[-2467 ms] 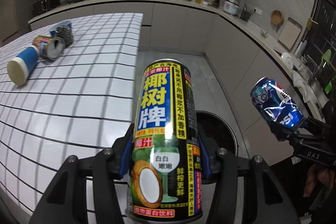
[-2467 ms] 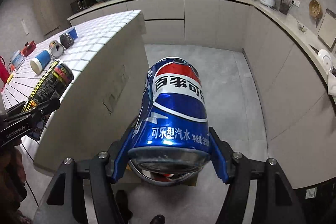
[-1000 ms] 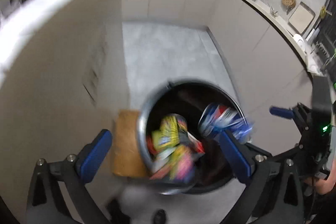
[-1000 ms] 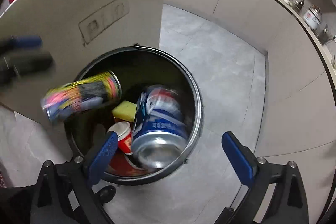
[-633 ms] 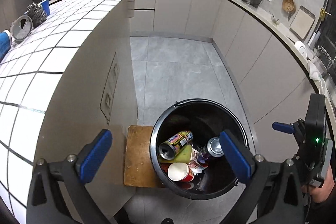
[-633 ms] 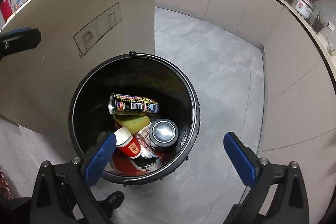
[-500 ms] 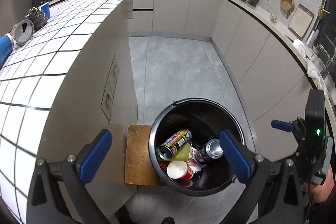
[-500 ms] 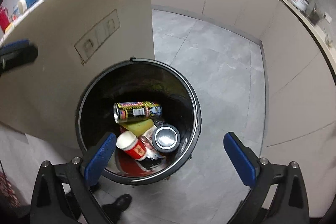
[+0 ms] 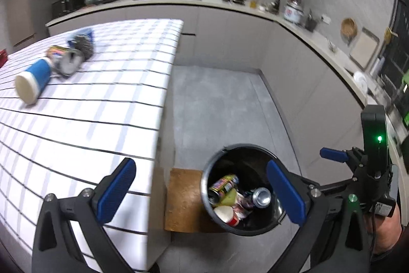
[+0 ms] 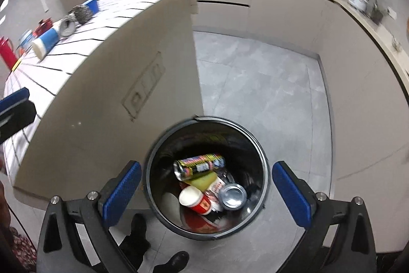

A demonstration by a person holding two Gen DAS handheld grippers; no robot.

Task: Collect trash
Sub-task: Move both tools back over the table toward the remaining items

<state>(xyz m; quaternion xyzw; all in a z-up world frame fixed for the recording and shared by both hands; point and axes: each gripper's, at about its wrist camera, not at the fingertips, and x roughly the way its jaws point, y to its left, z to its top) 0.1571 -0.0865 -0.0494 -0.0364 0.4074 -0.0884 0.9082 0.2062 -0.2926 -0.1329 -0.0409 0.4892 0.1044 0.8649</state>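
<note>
A black round bin (image 9: pixel 217 170) (image 10: pixel 153 152) stands on the floor beside the tiled counter. Inside lie a black-and-yellow drink can (image 9: pixel 223 184) (image 10: pixel 202 164), a blue cola can (image 9: pixel 261 197) (image 10: pixel 233 196) end-up, and a red paper cup (image 9: pixel 226 215) (image 10: pixel 195 200). My left gripper (image 9: pixel 202 193) hangs open above the counter's edge and the bin, holding nothing. My right gripper (image 10: pixel 207 192) is open over the bin, also with nothing in it. On the counter lie a blue cup (image 9: pixel 33 81) (image 10: pixel 46 42), a crushed can (image 9: pixel 67 63) and a dark scouring ball (image 9: pixel 81 45).
A white tiled counter (image 9: pixel 76 119) fills the left. A brown wooden board (image 9: pixel 182 198) lies on the floor by the bin. Grey cabinets (image 9: pixel 294 73) run along the back and right. A person's shoes (image 10: pixel 176 260) stand near the bin. The other gripper (image 9: pixel 368 170) shows at the right.
Both cans were let go and dropped into the bin. Since then both grippers have risen and tilted up, so the counter top has come back into the left wrist view.
</note>
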